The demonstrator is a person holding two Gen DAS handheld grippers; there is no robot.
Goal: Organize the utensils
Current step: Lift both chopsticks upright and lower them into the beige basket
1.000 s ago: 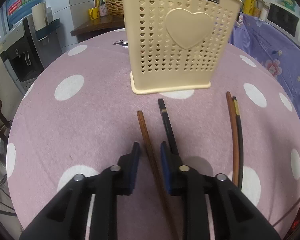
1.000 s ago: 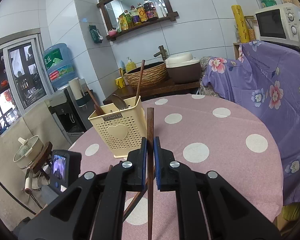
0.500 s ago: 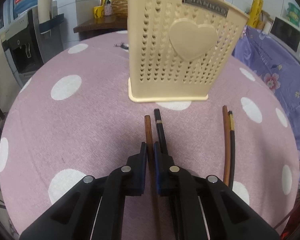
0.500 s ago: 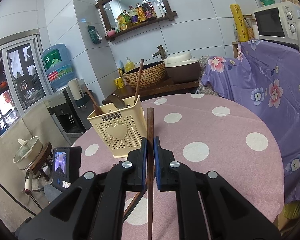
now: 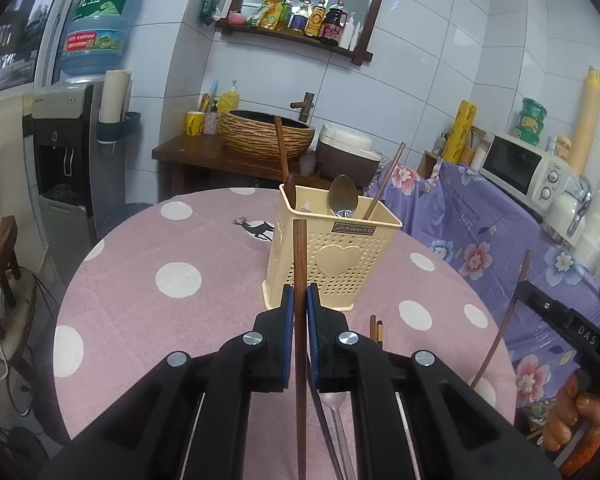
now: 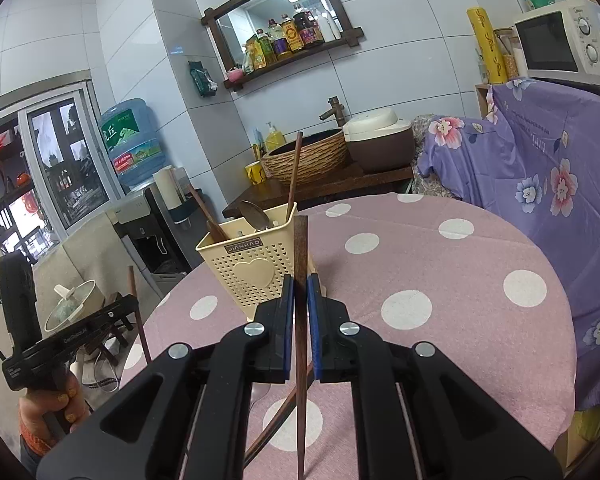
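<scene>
Chopstick [image 5: 300, 264] clamped in left tongs [image 5: 299, 300]; another [image 6: 300, 256] in right tongs [image 6: 299, 300]; holder [image 5: 332, 256] reads "JIANHAO".

Left wrist view: we are looking forward along the left gripper [image 5: 298, 296], angled slightly down over the pink dotted table [image 5: 148, 312], facing the tiled wall with the mirror shelf [image 5: 300, 20].
Right wrist view: we are looking along the right gripper [image 6: 298, 288], from the table's other near side, facing the same wall, turned a little leftward.
Nearness: we are sitting close above the tabletop in both, the cream utensil holder [image 5: 332, 256] just ahead.
Shared ground: we are seeing the holder [image 6: 252, 272], the woven basin [image 5: 266, 136] and the water bottle [image 6: 132, 140] in both; each view is catching the other gripper at its edge.
</scene>
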